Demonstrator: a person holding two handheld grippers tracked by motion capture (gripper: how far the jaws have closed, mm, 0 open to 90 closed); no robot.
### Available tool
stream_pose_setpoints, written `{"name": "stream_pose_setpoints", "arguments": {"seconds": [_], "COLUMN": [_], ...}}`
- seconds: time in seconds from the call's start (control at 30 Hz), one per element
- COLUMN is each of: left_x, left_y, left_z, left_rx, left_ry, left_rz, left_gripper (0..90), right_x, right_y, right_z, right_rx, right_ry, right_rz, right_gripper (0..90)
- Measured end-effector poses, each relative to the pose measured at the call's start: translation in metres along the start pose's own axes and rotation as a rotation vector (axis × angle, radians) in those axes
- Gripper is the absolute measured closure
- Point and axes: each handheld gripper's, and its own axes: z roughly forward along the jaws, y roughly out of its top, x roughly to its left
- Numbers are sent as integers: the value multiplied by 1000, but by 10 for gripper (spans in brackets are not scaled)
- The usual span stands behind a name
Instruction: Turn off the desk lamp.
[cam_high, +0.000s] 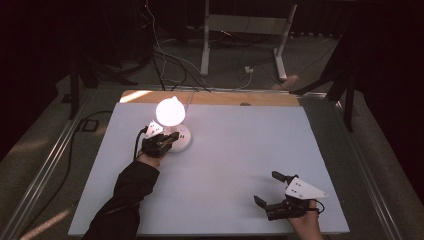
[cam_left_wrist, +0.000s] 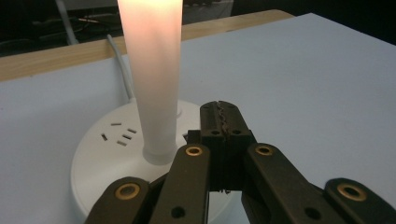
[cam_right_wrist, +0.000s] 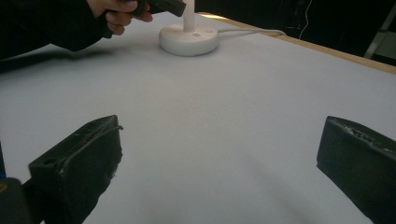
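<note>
- The left tongs (cam_left_wrist: 219, 122) are clenched tight, nothing between them, tips poised over the lamp base (cam_left_wrist: 109, 154) just beside the glowing stem (cam_left_wrist: 154, 79)
- To work the base well, press straight down with the closed tips so the lamp (cam_high: 172, 122) neither tips nor slides on the counter (cam_high: 240, 165)
- Steer clear of the stem and of the cord (cam_left_wrist: 119, 65) behind the lamp
- The right tongs (cam_high: 271, 197) lie released, well apart from the lamp, near the counter's front edge; better left resting there
</note>
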Motion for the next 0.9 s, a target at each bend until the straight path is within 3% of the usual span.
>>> {"name": "stream_pose_setpoints", "arguments": {"seconds": [0.37, 0.9], "left_x": [-2, -2], "left_y": [-6, -11], "left_z": [9, 14], "left_rx": [65, 102], "left_ry": [1, 0], "left_rz": [32, 39], "left_gripper": [900, 900], "right_x": [0, 0], "right_y": [0, 0], "right_z": [0, 0], "right_rx": [1, 2], "right_ry": [1, 1], "right_rz": [0, 3], "right_gripper": [0, 0]}}
